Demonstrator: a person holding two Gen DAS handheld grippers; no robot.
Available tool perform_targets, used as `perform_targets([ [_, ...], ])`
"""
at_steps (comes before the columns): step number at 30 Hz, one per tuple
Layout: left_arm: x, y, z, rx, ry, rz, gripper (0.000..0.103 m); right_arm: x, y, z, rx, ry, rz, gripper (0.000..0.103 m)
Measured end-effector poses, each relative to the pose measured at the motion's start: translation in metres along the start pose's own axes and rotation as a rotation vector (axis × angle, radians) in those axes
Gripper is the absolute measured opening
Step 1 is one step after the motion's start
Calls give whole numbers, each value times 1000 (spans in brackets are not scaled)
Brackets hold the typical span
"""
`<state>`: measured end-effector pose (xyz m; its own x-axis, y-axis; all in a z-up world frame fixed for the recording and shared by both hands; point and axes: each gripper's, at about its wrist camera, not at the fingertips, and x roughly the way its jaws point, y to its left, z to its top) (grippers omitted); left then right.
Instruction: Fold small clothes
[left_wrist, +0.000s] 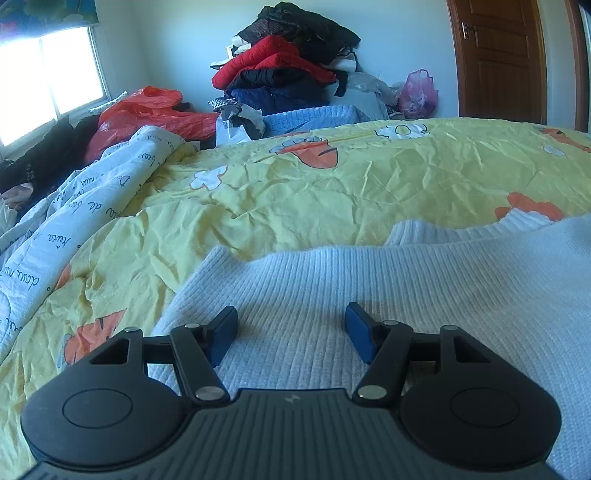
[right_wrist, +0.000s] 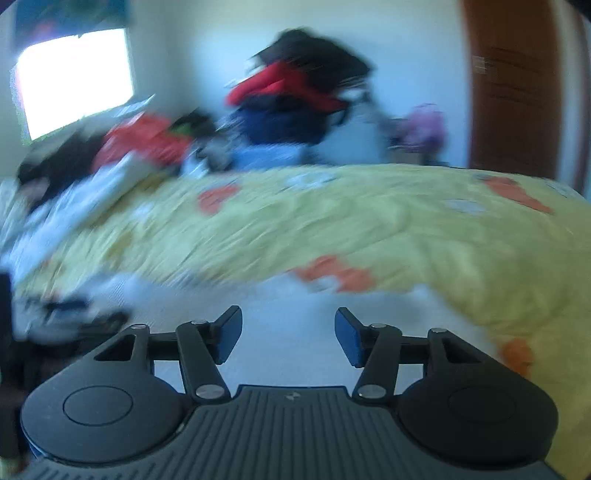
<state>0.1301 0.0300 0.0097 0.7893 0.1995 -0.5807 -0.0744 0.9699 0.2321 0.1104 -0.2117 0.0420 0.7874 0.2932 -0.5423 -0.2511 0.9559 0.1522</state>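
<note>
A white ribbed knit sweater lies spread flat on the yellow bedsheet, its ribbed neckline toward the far right. My left gripper is open and empty, hovering just above the sweater's near part, blue pads apart. In the right wrist view the picture is motion-blurred; my right gripper is open and empty over the same white sweater, near its right edge. A dark blurred shape at the left of that view may be the other gripper; I cannot tell.
A white quilt with script print is bunched along the bed's left side. Behind the bed stand a pile of red and black coats, red plastic bags, a pink bag and a brown door.
</note>
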Motion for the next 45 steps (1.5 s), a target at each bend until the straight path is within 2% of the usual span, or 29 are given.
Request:
perform_targets([
  [3,-1,0,-1,-1,-4,3,64,20,22,-10,-56,66,7,61],
  [4,-1,1,-1,-2,-5,4,64,29,26,-16,-55,98,-1,65],
  [6,-1,1,-1,-5,-3,1,64,32,29,-26,-70,63,-17,70],
  [8,-1,1,-1,-4,-3,1,64,35,28,-31,-72,43,-22,71],
  [12,-1,1,-1,-5,-4,0,64,34,23,-24,-57,72,2,72],
  [14,-1,1,-1,-4,-4,2,64,21,15,-18,-47,74,7,72],
  [17,-1,1,-1,-4,-4,1,64,5,-9,-11,-6,31,-47,75],
  [21,-1,1,-1,-4,-4,0,64,13,-47,-18,19,86,-176,79],
  [23,-1,1,-1,-3,-3,2,64,16,-55,-31,0,49,-152,83],
  [25,-1,1,-1,-4,-3,0,64,20,-50,-30,-19,55,-169,88],
  [28,-3,3,-1,-16,0,-5,64,24,-47,-30,-37,59,-184,89],
  [31,-25,10,-2,-74,-4,-12,64,20,-51,-31,-17,52,-169,88],
  [33,-53,14,-6,-124,-21,-69,65,19,-51,-32,-18,44,-172,89],
  [35,-82,16,-17,-154,-42,-148,69,19,-50,-31,-20,38,-176,89],
  [37,-97,14,-32,-166,-42,-169,78,19,-49,-32,-22,36,-177,89],
  [39,-92,9,-50,-156,19,-161,79,19,-49,-32,-19,34,-175,89],
  [40,-88,8,-57,-152,20,-152,82,18,-49,-32,-17,34,-173,89],
  [41,-87,9,-65,-156,-18,-157,83,18,-50,-32,-16,33,-171,89],
  [43,-82,6,-69,-134,-42,-148,91,18,-50,-32,-16,31,-172,89],
  [45,-81,5,-65,-135,-29,-140,91,18,-50,-33,-16,30,-173,89],
])
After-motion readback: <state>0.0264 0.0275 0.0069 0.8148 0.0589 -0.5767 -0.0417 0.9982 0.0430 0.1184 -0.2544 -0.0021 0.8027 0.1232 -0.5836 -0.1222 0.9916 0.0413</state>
